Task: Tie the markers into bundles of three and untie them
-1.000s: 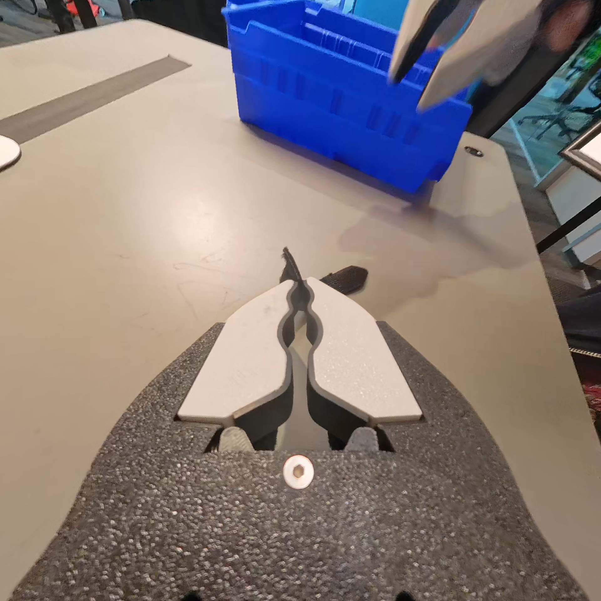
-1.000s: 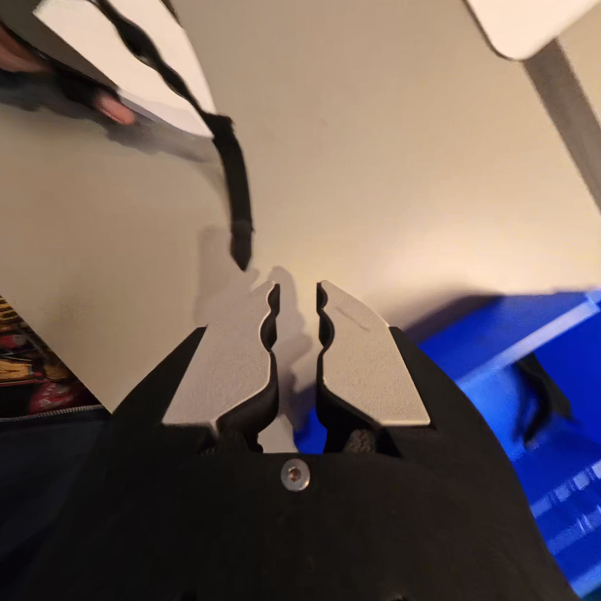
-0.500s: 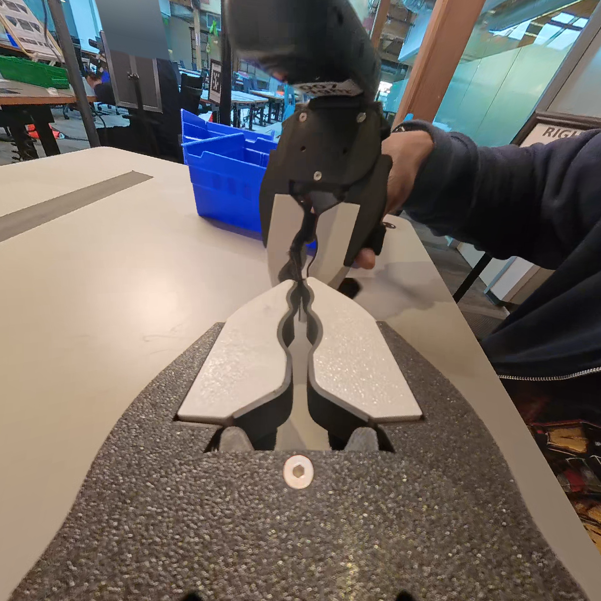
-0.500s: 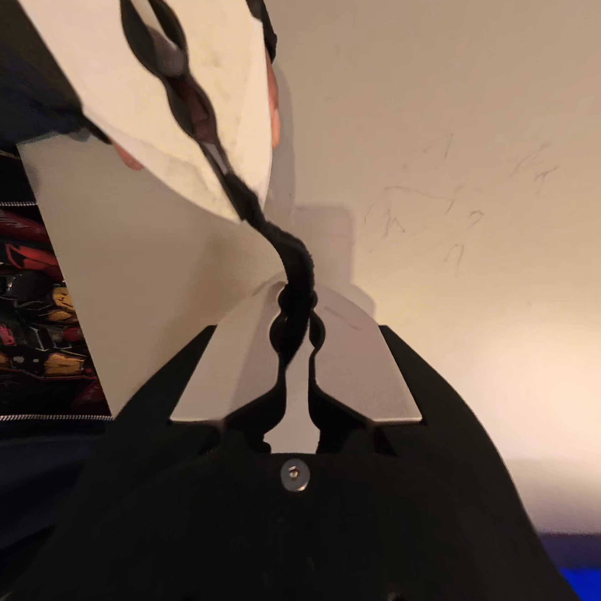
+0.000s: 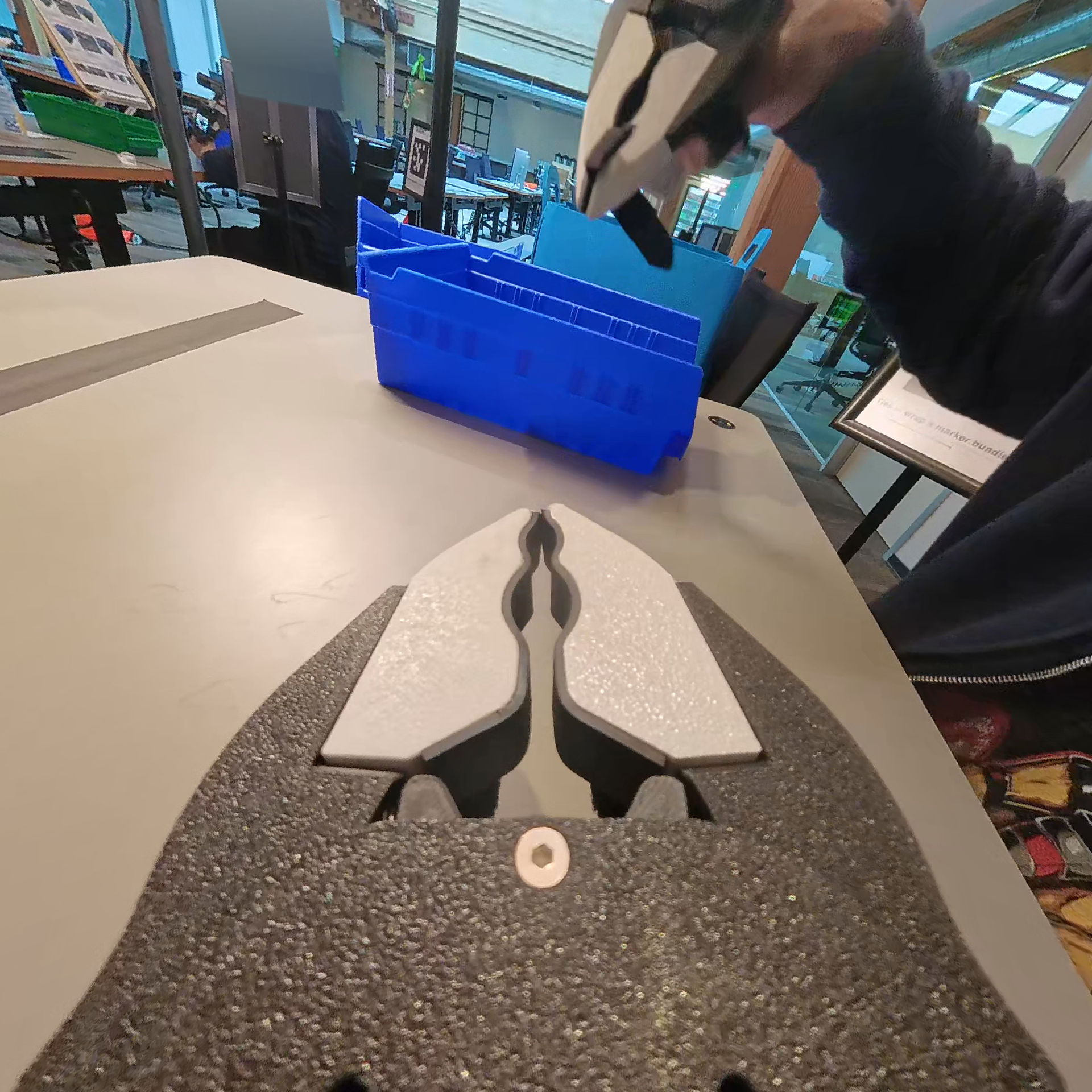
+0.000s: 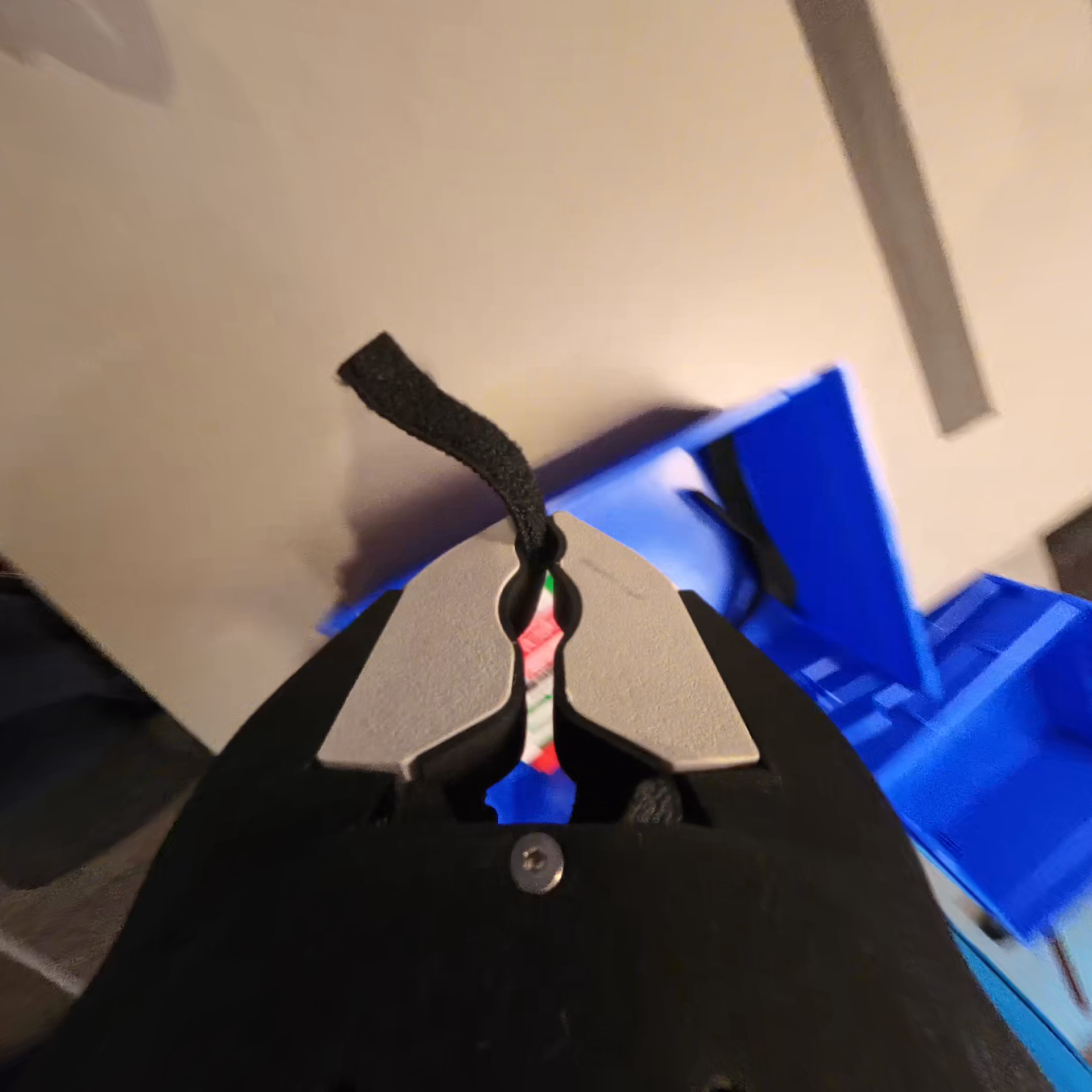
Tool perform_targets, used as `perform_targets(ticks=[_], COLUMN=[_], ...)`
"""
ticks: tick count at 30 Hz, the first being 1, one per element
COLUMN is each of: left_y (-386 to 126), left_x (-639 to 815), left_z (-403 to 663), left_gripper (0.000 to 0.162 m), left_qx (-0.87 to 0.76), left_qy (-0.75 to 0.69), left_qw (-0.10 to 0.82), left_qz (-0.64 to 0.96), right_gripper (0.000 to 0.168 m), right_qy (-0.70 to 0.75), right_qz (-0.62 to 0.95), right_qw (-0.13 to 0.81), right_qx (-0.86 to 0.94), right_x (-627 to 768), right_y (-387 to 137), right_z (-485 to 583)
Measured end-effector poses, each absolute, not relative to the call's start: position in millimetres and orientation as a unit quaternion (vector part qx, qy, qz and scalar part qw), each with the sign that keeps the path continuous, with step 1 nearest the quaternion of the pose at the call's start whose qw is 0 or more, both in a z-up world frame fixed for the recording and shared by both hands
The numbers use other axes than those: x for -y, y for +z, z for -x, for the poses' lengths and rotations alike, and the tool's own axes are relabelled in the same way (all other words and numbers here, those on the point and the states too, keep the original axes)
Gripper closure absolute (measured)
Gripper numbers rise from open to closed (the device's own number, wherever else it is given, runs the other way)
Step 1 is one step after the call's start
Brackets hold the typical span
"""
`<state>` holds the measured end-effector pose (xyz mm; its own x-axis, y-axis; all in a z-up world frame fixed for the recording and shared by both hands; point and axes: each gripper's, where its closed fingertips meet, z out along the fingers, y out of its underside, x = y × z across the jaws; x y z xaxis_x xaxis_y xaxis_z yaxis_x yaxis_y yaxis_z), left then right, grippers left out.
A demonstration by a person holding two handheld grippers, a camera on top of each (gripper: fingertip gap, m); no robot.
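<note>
My right gripper (image 6: 540, 529) is shut on a black fabric strap (image 6: 443, 425); the strap's free end curls up and left past the fingertips. In the left wrist view the same gripper (image 5: 594, 198) hangs high above the blue bin (image 5: 532, 378), with the strap (image 5: 647, 233) dangling from its tips. My left gripper (image 5: 542, 513) is shut and empty, low over the grey table (image 5: 207, 502). Red, green and white markers (image 6: 540, 679) show through the gap behind the right fingers, inside the bin (image 6: 857, 679) below.
The blue bin stands at the table's far right, with a lighter blue container (image 5: 626, 254) behind it. A dark grey strip (image 5: 136, 348) runs across the table's left. A person's dark sleeve (image 5: 945, 266) fills the right. A framed sign (image 5: 945, 437) stands off the table's right edge. The grippers' ends are close to 25 centimeters from one another.
The strap passed from my left gripper to my right. The right gripper closed on it, pulled it free and lifted it up over the blue bin. The left gripper stays shut, now empty.
</note>
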<state>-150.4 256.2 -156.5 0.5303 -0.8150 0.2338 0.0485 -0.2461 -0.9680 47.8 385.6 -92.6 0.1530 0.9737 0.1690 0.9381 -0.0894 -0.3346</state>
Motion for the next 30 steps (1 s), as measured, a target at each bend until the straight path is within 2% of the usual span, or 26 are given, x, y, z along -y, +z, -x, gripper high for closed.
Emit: perform_targets(ticks=[3,6,15,17,23,30], left_y=[-158,-156,-156,-156,-156,-159], left_x=[-257,-257,-257,-257,-259,-262], left_z=[150,152,154,154,156,157], left_gripper=[0.162,0.162,0.162,0.162,0.162,0.161], left_qx=[-0.281,-0.280,-0.283,-0.282,-0.278,-0.272], left_qy=[-0.395,-0.394,-0.391,-0.394,-0.395,-0.375], left_qw=[0.545,0.550,0.552,0.550,0.551,0.552], left_qz=[0.684,0.681,0.680,0.680,0.680,0.693], right_gripper=[0.167,0.166,0.166,0.159,0.141,0.125], right_qy=[-0.020,-0.047,-0.064,-0.076,-0.078,-0.079], right_qz=[0.721,0.706,0.674,0.672,0.692,0.741], right_qw=[0.174,0.125,0.038,0.032,0.060,0.139], right_qx=[0.670,0.696,0.735,0.736,0.715,0.653], right_x=[-428,-455,-497,-503,-509,-497], right_y=[-101,-134,-223,-232,-227,-179], right_z=[-89,-111,-118,-121,-127,-124])
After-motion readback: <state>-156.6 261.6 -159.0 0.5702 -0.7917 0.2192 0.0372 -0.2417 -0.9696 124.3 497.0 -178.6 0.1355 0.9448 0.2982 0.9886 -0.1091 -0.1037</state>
